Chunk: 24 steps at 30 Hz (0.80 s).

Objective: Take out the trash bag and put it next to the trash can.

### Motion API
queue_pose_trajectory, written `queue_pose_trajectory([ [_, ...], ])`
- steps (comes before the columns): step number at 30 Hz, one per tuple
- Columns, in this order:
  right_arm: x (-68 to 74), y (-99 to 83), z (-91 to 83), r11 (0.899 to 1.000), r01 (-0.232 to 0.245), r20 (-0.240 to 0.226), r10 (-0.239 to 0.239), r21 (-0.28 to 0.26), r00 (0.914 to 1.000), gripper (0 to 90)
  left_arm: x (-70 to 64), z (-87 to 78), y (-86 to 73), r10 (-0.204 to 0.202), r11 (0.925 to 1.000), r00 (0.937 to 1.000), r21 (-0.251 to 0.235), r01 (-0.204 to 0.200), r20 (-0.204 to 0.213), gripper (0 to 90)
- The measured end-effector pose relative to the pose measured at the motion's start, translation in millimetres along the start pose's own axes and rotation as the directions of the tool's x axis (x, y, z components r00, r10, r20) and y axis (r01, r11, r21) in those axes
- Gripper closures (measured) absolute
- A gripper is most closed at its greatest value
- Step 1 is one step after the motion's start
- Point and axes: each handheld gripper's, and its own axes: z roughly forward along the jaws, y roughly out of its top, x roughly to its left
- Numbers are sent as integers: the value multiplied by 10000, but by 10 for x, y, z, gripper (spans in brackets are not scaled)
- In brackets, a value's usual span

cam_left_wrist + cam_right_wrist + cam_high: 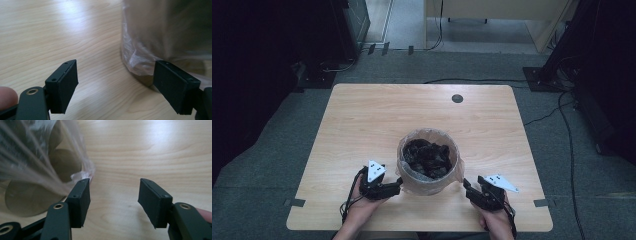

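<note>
- Bin (429, 162) lined with a clear plastic bag (458, 172) stands on a light wooden table (362, 115), near the front edge and roughly midway across it.
- Dark crumpled material (428, 156) lies heaped inside the bin, reaching close to its rim.
- Left gripper (398, 184), held in a person's hand coming in from the bottom of the high view, sits just beside the bin's lower left side.
- In the left gripper view, its jaws stand wide apart with bare tabletop between them; the jaw nearer the bin lies against or just in front of the wrinkled bag (140, 60) at the foot of the bin, and actual contact cannot be told.
- Right gripper (466, 186), held in the person's other hand, sits just beside the bin's lower right side.
- In the right gripper view, its jaws are also spread wide and grip nothing; a loose fold of the bag (80, 173) ends right at the tip of one jaw, with the tan bin wall (27, 195) behind it.
- A small dark round cap (457, 98) is set into the table near its far edge.
- Grey floor with black cables (569, 150) surrounds the table.
</note>
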Motion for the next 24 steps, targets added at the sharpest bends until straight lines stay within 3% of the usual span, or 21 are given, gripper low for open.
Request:
queue_pose_trajectory([
  [2, 28, -24, -4, 10000, -13, -6, 13, 53, 10000, 411, 92, 20, -40, -117, 9997, 9996, 208, 123, -272, 204],
  [7, 77, -75, 36, 9995, -53, 22, 52, 299, 10000, 394, 160, 42, -84, -226, 9985, 9987, 488, 248, -448, 204],
  [12, 198, -108, 116, 9975, 362, -65, -359, 614, 9993, 372, 177, 86, -155, 32, 9950, 9996, 995, -2, -296, 204],
  [16, 261, -67, 160, 9982, 496, 147, -501, 347, 9986, 373, 164, 99, -200, 242, 9941, 9964, 1071, -154, -813, 204],
  [20, 257, -25, 206, 9990, 411, 338, -417, 203, 9986, 426, 155, 97, -241, 253, 9934, 9965, 1139, -161, -795, 204],
  [24, 219, 44, 261, 9991, 366, 360, -357, -225, 9987, 646, 116, 120, -265, 366, 9921, 9968, 1227, -277, -706, 204],
])
